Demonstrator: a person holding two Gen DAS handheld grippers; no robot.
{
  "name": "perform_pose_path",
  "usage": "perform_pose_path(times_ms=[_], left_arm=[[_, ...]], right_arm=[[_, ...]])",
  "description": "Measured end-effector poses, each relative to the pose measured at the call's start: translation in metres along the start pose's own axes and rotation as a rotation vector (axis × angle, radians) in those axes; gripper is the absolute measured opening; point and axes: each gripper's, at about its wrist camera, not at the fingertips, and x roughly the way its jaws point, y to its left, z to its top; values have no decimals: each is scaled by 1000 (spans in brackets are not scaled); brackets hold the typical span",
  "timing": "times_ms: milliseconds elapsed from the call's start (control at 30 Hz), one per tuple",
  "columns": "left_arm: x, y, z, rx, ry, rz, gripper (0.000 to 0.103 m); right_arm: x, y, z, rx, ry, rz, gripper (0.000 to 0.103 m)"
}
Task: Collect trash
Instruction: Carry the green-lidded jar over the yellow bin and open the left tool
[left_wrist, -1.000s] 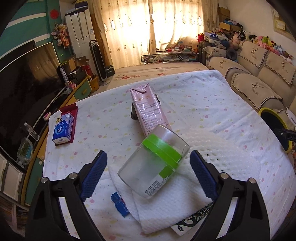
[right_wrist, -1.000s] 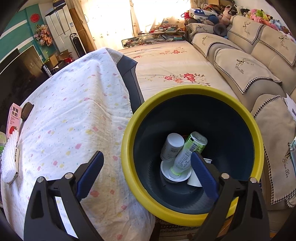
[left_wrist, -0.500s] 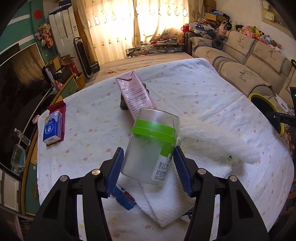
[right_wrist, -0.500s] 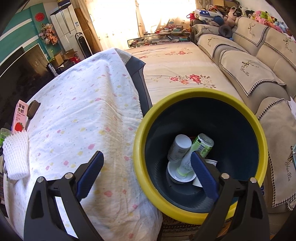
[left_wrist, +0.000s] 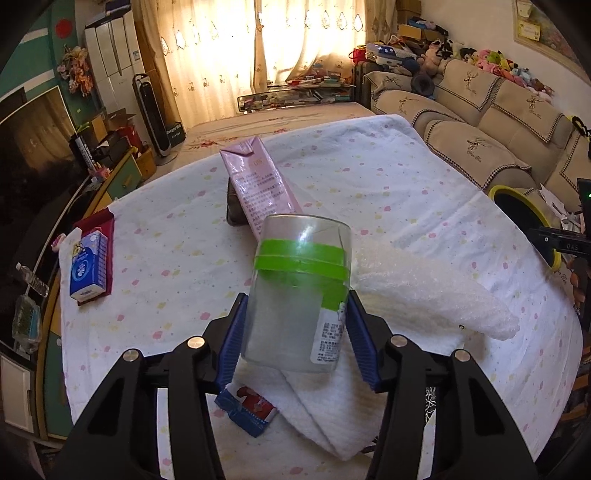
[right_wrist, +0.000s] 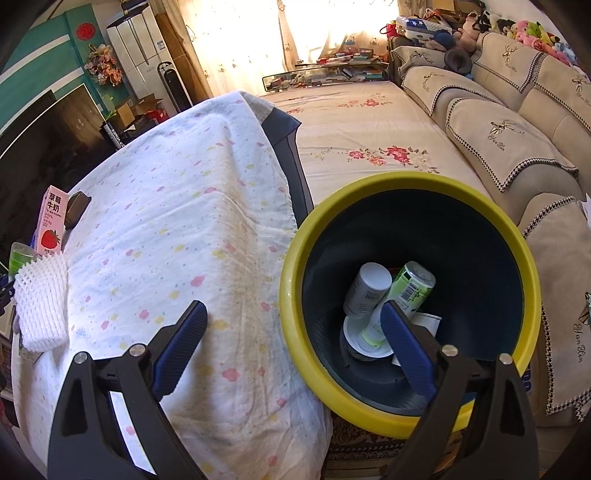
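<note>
Between the left hand-held gripper's (left_wrist: 295, 332) just-closed pads, the clear jar (left_wrist: 297, 291) is pinched, long axis pointing away; the yellow-rimmed bin (right_wrist: 406, 306) lies to the jar's right, under the spread right hand-held gripper (right_wrist: 293, 349).

Sunlit cream curtains (left_wrist: 258, 44) glow at 12 o'clock. A beige sofa (left_wrist: 491, 122) piled with plush toys (left_wrist: 495, 61) fills 2 o'clock; a dark television (left_wrist: 33, 147) against the teal wall (left_wrist: 29, 59) stands at 9 o'clock. A floral carpet (right_wrist: 369, 125) covers the floor.
</note>
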Motion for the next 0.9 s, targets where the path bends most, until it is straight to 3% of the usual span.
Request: perform_pose_path(times_ms=[267,400,600,900], left_arm=[[-59,-10,3,3,-86,102,52],[-91,-41,11,47,-154,78,52],[-94,-118,33,152,-186,-73,52],[-30,-267,74,339,-131,-273,52]], right_arm=[[-16,5,2,-2,-43,28,90],[-31,3,2,-9,-90,-26,90],[-59,-18,-7,9,-147,-112,90],[-97,-76,-30,74,-189,-232,90]])
